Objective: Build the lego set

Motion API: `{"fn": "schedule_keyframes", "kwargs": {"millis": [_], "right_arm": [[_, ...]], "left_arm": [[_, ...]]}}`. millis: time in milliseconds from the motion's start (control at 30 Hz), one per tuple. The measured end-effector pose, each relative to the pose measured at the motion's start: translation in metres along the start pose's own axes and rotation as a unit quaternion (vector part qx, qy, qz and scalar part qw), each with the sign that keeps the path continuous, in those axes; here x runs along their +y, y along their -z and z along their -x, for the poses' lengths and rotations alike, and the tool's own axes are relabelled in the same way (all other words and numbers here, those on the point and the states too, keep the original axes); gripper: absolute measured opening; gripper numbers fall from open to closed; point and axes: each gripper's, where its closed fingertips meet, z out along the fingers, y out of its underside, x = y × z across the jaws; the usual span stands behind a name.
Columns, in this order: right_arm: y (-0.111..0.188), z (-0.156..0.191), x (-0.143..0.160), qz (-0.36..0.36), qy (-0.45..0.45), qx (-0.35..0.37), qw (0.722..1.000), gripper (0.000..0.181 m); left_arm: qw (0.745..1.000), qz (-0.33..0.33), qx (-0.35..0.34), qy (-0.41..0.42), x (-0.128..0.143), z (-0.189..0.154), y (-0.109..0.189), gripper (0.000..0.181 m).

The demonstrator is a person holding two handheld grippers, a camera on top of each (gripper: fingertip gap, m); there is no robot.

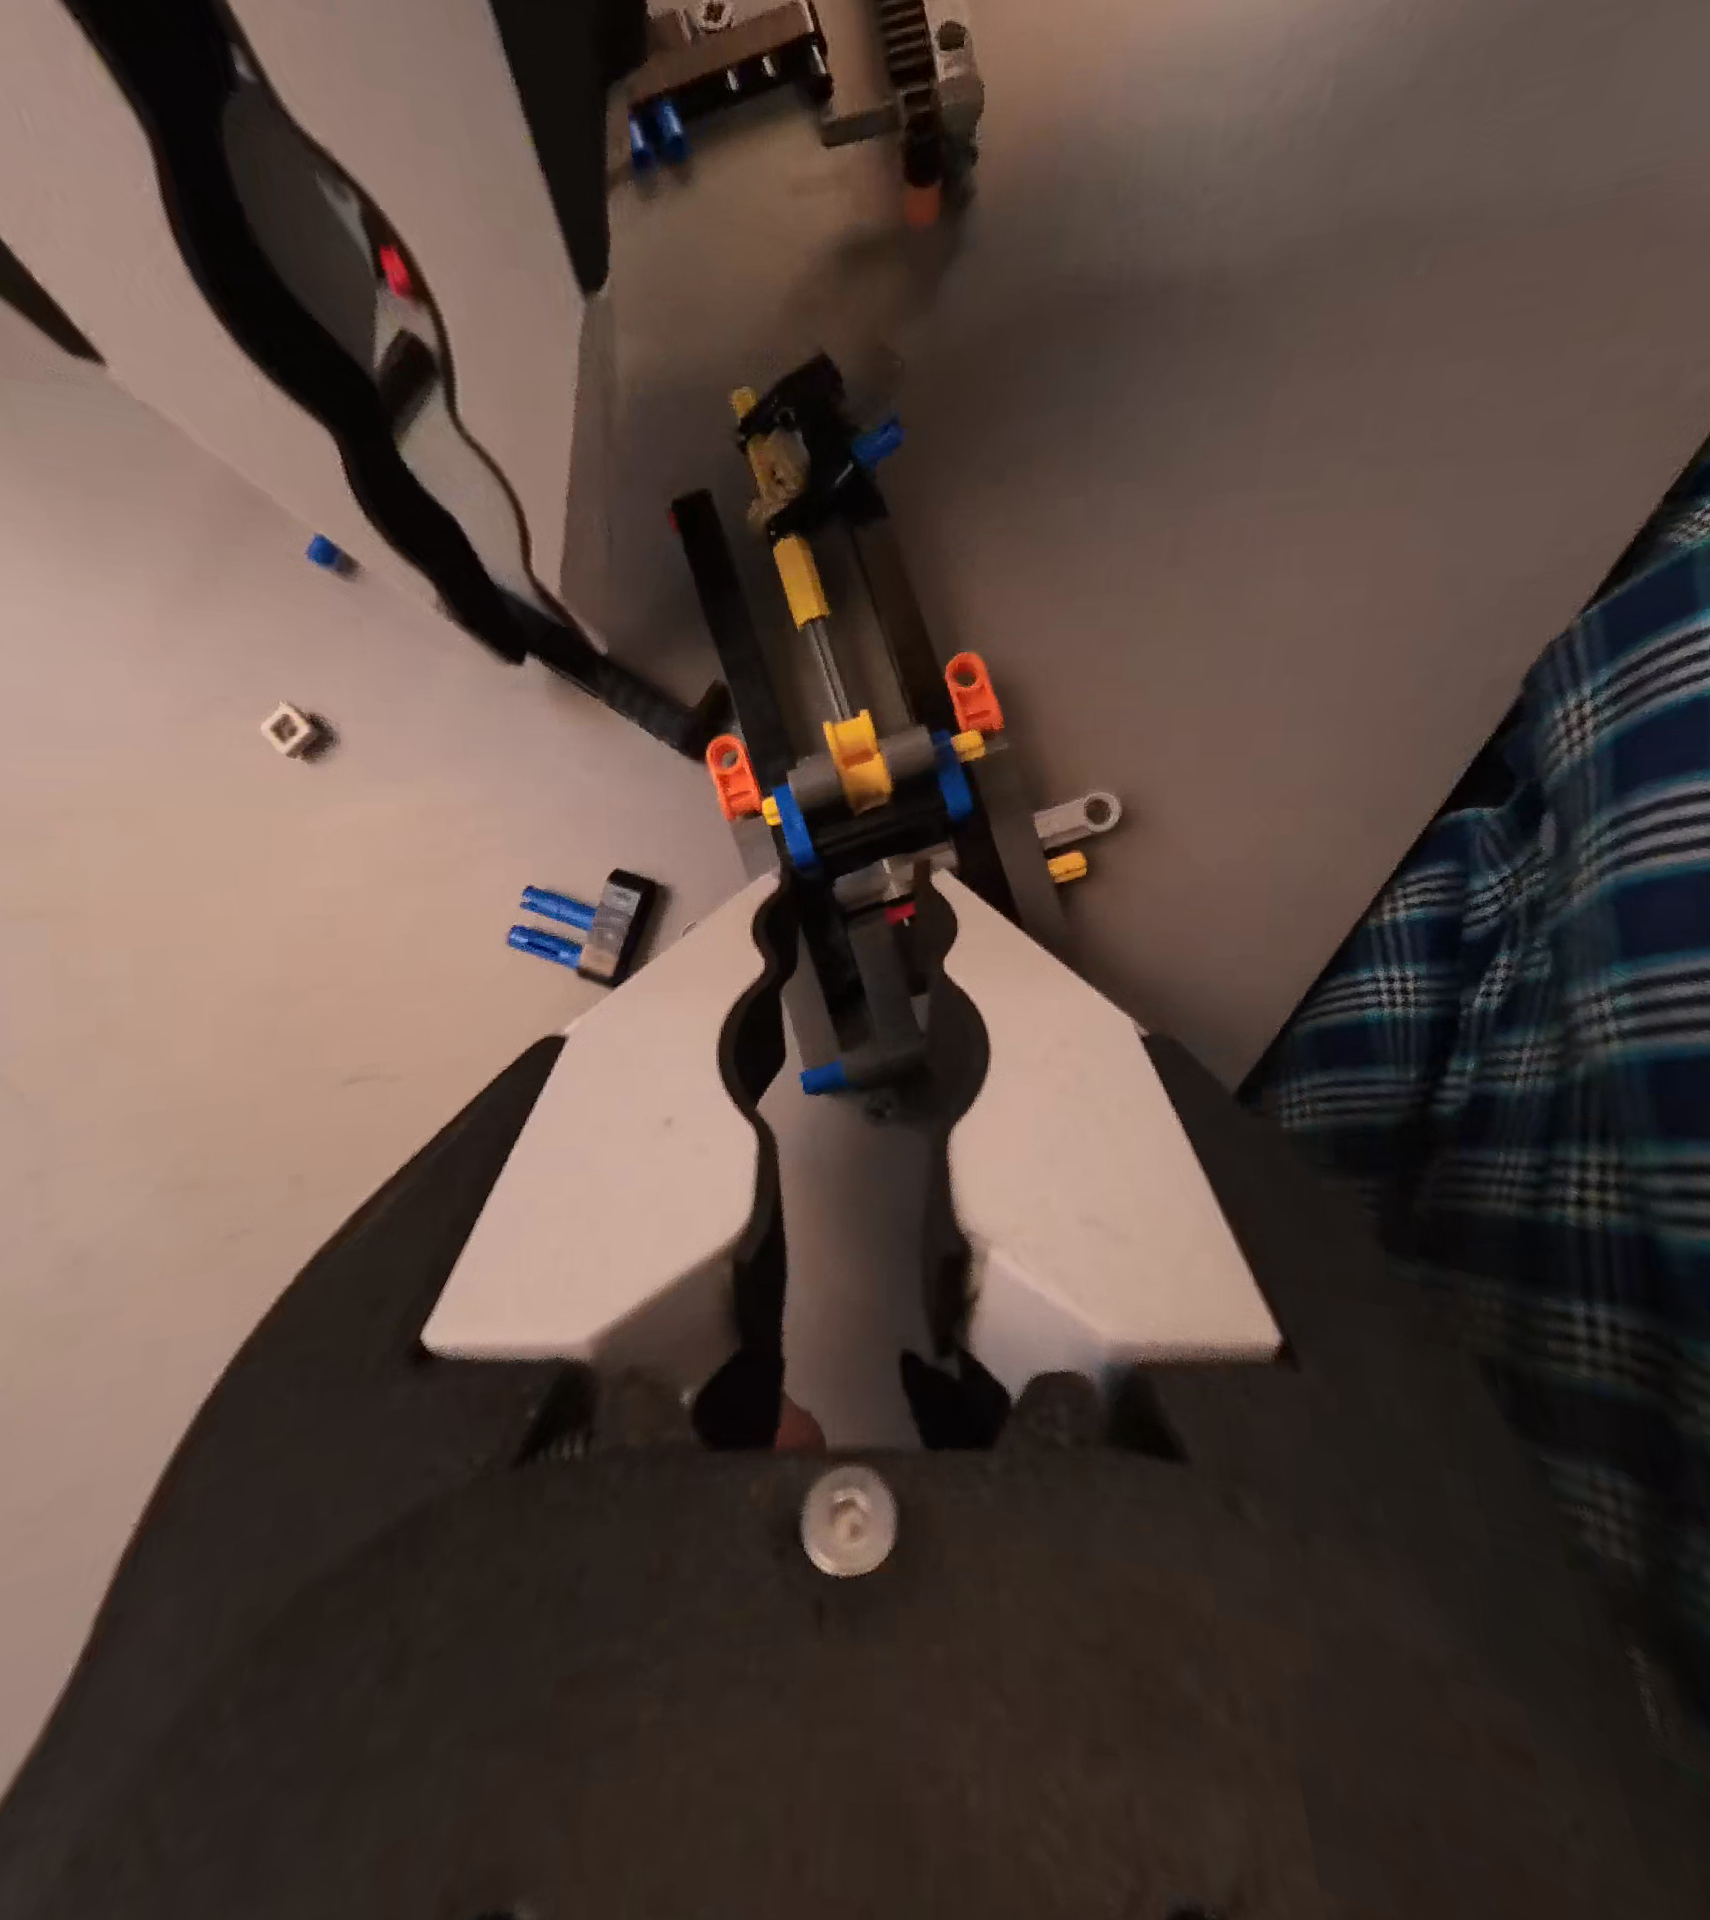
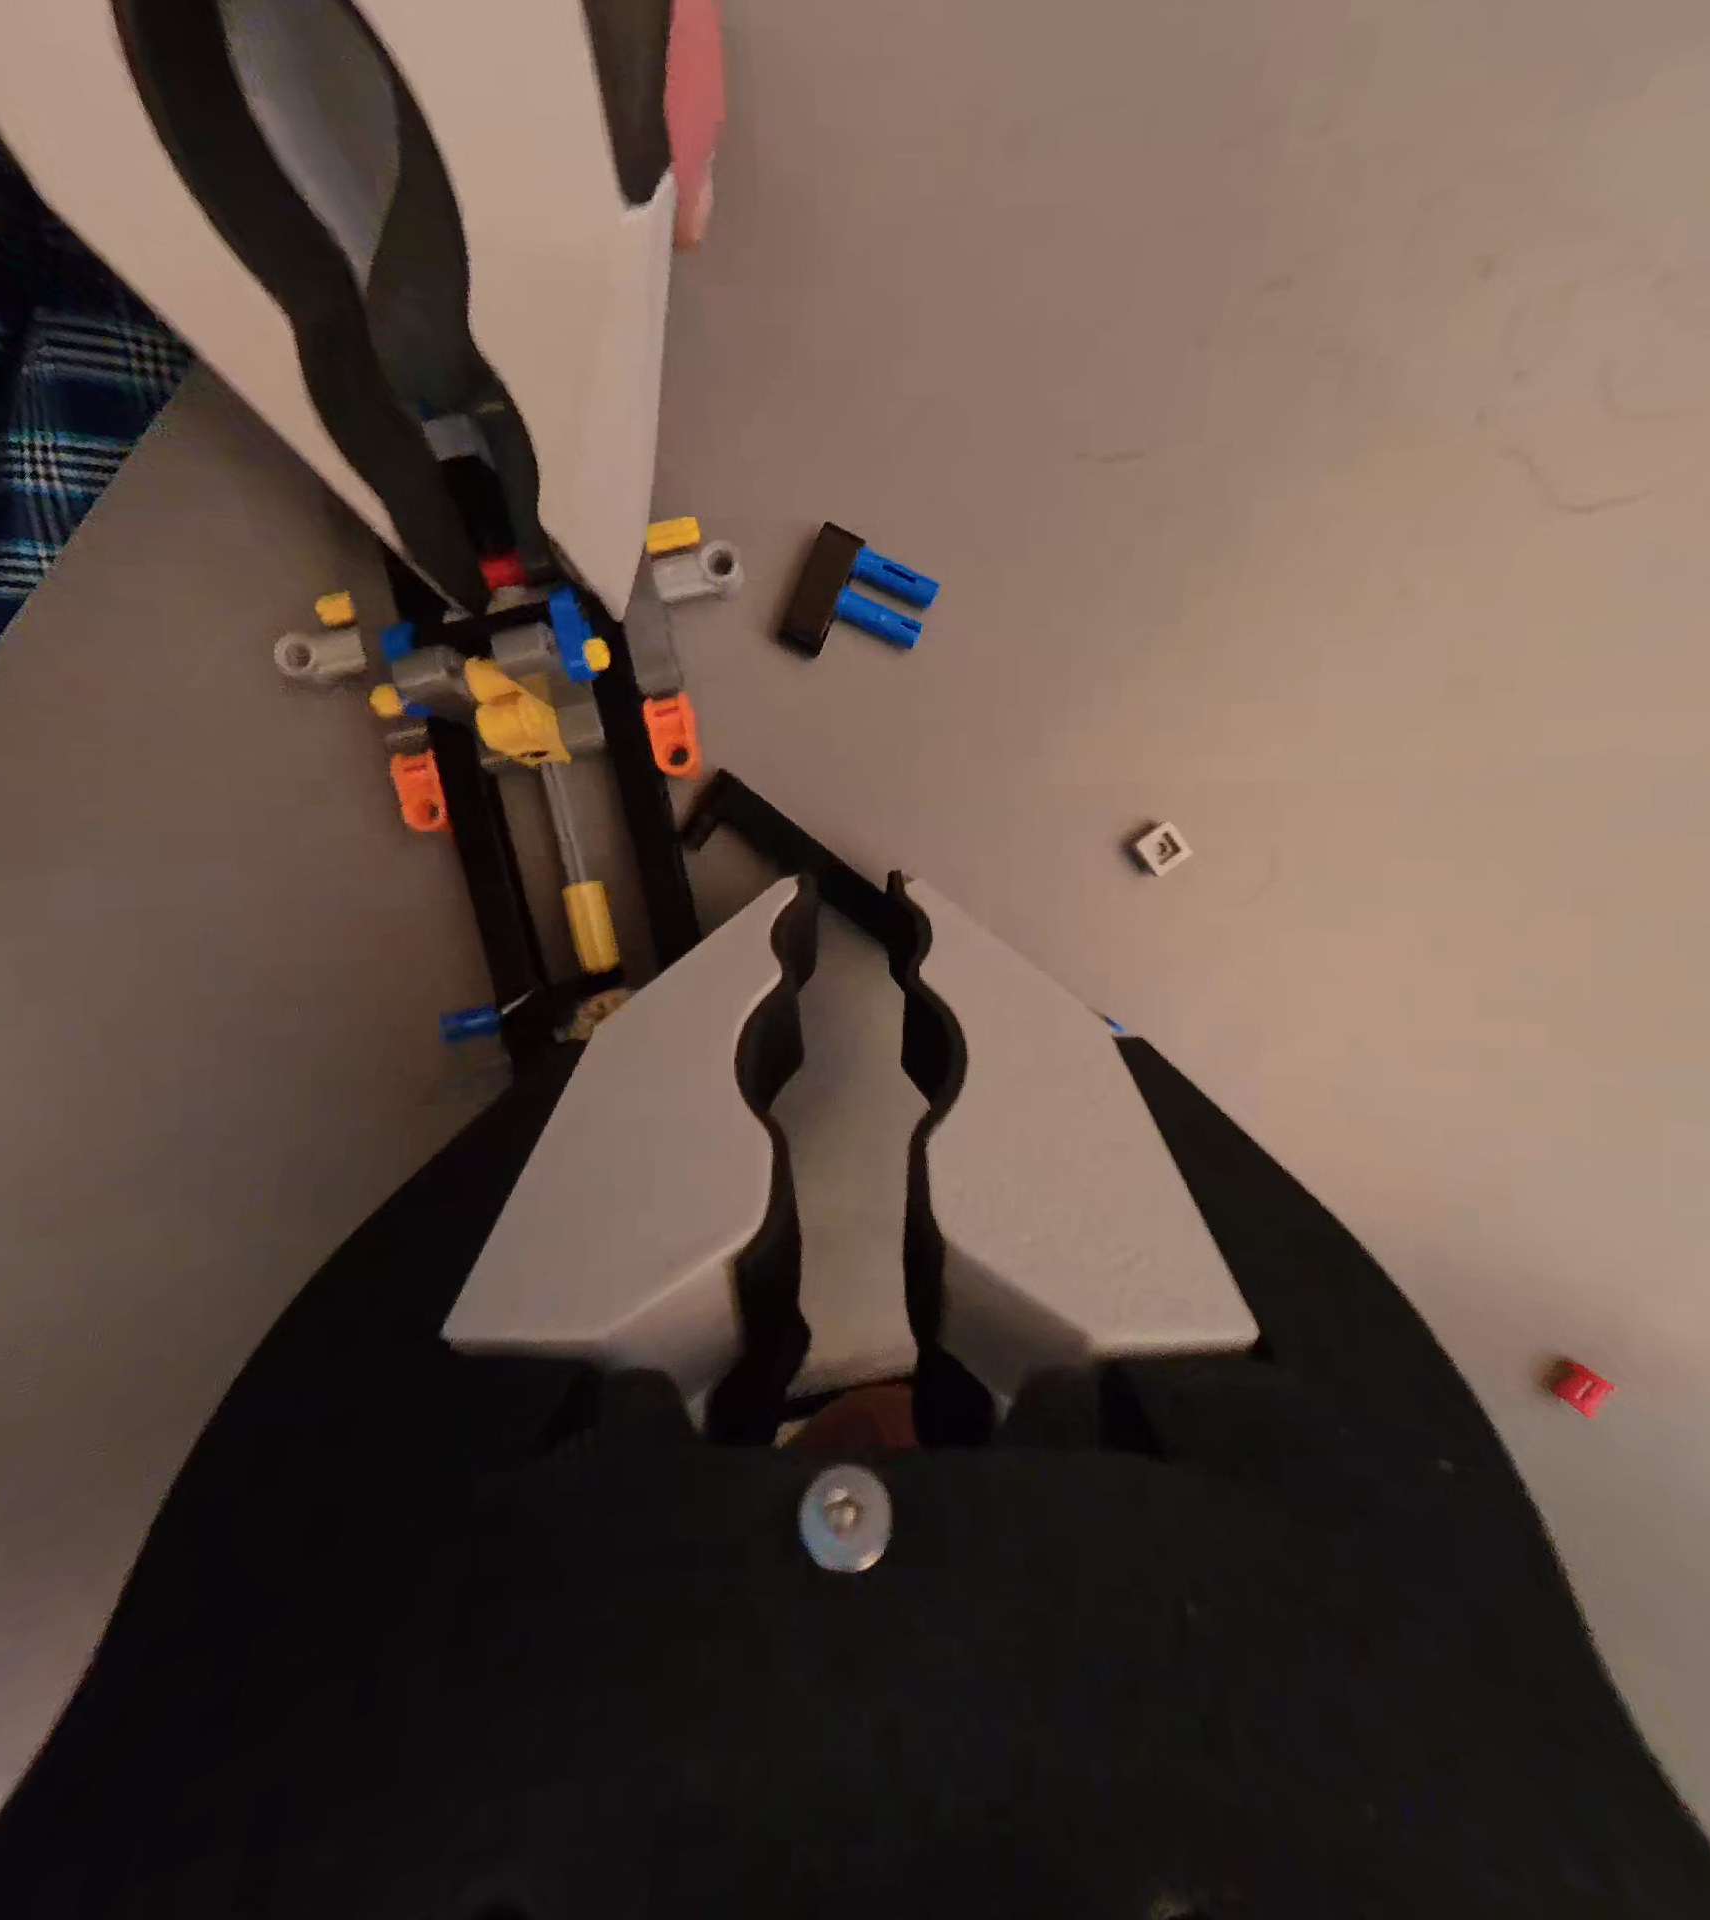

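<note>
The table (image 2: 1350,312) carries a long Lego frame (image 1: 830,644), lying flat, its long axis running straight away from the left claw (image 1: 851,894). That claw is closed on the frame's near end, fingers either side of the grey and black beams. From the opposite side, the right claw (image 2: 851,894) faces the frame's far end; its tips sit on a loose black beam (image 2: 768,821) that lies just beside the frame's corner, and appear to pinch it, though the grip is not fully clear. The right claw is nearer the loose parts: a black block with two blue pins (image 2: 856,592), then a small white piece (image 2: 1163,847), a red piece (image 2: 1578,1387) well apart.
</note>
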Motion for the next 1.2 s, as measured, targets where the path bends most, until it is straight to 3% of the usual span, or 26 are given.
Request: {"fn": "schedule_keyframes", "kwargs": {"millis": [33,267,367,600,1200], "right_arm": [[0.001,0.001,0.001,0.000,0.004,-0.003,1.000,0.012],[-0.006,0.002,0.002,0.013,0.034,-0.004,0.999,0.014],[-0.007,0.001,0.002,0.009,0.030,-0.006,1.000,0.012],[-0.007,-0.002,0.002,0.003,-0.003,0.006,1.000,0.006],[-0.002,0.020,0.002,0.006,-0.120,0.020,0.993,0.005]], "left_arm": [[1.000,0.004,0.007,-0.012,0.002,0.000,0.001,0.019],[0.994,0.043,0.037,-0.094,0.019,0.012,0.015,0.019],[0.995,0.030,0.048,-0.083,0.016,0.011,0.023,0.032],[0.996,-0.038,-0.004,-0.079,-0.008,0.007,0.017,0.044],[0.996,-0.047,-0.046,-0.061,-0.006,0.008,0.002,0.038]]}}
